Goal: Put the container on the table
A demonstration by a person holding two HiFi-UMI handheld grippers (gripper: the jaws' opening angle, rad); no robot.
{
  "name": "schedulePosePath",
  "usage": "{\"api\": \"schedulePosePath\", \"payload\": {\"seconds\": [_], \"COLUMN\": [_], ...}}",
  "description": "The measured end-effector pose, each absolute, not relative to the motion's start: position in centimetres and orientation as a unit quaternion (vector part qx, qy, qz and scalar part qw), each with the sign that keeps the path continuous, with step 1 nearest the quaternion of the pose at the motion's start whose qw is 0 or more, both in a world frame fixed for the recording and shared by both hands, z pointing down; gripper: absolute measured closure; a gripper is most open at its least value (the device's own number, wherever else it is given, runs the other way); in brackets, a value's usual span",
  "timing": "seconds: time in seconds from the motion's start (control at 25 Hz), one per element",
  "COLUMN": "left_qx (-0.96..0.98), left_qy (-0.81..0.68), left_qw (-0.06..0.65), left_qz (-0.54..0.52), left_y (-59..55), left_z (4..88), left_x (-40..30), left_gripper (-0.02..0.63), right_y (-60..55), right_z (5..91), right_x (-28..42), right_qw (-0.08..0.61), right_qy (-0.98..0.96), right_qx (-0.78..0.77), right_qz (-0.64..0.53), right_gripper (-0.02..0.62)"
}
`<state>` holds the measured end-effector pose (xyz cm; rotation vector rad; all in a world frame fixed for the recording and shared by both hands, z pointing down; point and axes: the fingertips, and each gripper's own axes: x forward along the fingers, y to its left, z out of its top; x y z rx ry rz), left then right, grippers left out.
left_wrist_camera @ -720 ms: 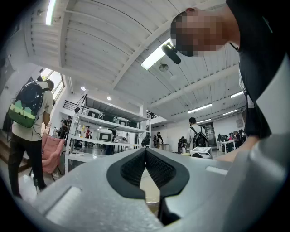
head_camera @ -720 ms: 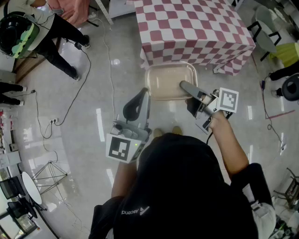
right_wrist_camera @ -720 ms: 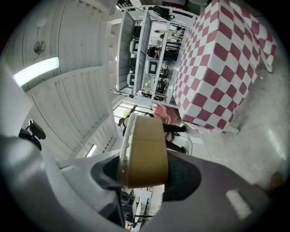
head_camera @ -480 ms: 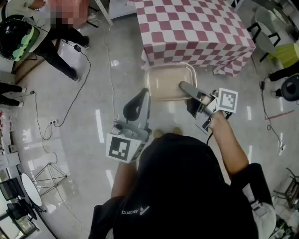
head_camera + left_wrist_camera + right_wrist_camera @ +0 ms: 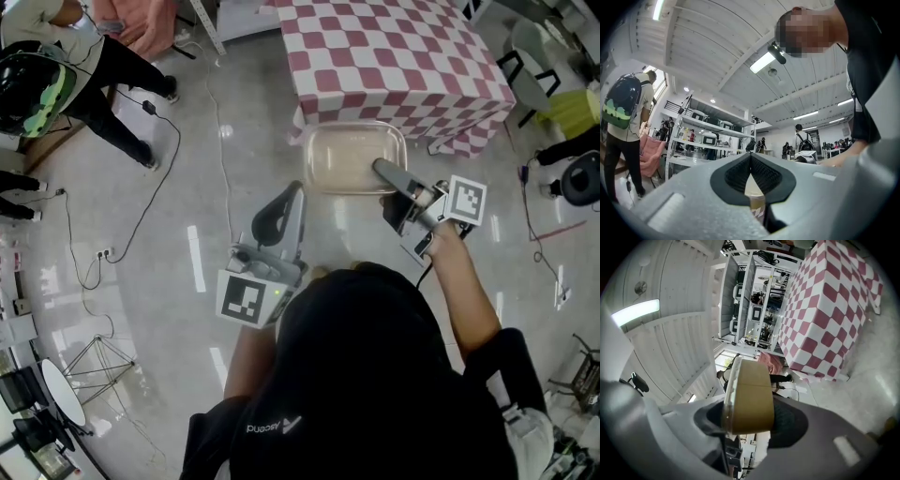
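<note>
I am holding the container [image 5: 352, 155] in my right tool [image 5: 382, 169], which is gripping it at the side farthest from the bench [image 5: 394, 56]. In the right gripper view the tan body and its clear rim are filling the gap between the pads, and both are pressing on it. The container is hanging in the air just in front of the bench's near edge, open side up. Its far rim is overlapping the hem of the bench's red-and-white checked cloth [image 5: 469, 131] as seen from the head view. It is not yet resting on the bench, and the shiny floor [image 5: 234, 141] is lying below it.

I am keeping my left tool [image 5: 292, 190] farther from the bench than the container, just beside the container's near left corner. Its jaws are standing together at the tips and gripping nothing.

A person with a backpack [image 5: 94, 56] is standing well to the left of the bench.
</note>
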<state>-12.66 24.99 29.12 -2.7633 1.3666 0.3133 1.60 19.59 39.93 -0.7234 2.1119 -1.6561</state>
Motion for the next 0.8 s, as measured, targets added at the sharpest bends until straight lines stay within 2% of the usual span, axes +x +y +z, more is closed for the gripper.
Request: {"api": "schedulePosePath", "payload": {"seconds": [0.4,0.8], "left_qx": [-0.889,-0.876], "left_qy": [0.44,0.473], "left_qw": [0.029,0.028], "left_qz": [0.119,0.088], "left_y": [18.3,0.7], "left_z": [28.7,29.7], "left_x": [-14.9,-13.3], "left_gripper": [0.597,0.597], "right_y": [10.8,-9.6], "right_z": [39.2,40.7], "right_x": [1.0,2.9], "right_qw": [0.181,0.171], "right_qy": [0.754,0.76], "right_qx": [-0.272,-0.263], "right_qz": [-0.57,-0.569], "right_gripper": [0.388,0.388]}}
